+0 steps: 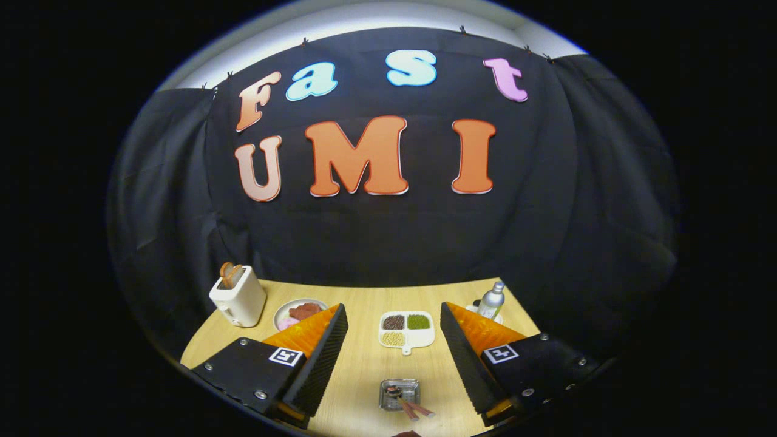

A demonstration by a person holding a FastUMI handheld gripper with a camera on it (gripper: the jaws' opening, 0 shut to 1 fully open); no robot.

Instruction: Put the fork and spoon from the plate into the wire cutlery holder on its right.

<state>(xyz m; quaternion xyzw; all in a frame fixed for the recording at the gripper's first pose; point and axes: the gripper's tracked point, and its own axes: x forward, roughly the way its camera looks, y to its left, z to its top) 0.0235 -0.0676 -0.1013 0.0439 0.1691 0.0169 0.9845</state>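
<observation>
- The claw [393, 352] is spread wide, holding nothing, raised above the pale wooden table [364, 364].
- Between its fingers, low down, a small shiny metal plate [399, 393] bears two pink-handled utensils [413, 408], seemingly untouched.
- I cannot make out the wire holder; both transfers look left to do.

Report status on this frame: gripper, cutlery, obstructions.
Gripper open, holding nothing. Cutlery lying on small metal plate between the fingers. Wire holder unidentified. No obstruction.

The small square metal tray [399, 393] holds thin utensils [408, 406], too tiny to tell fork from spoon. The left finger [315, 358] hides part of the round white plate [284, 311].
</observation>
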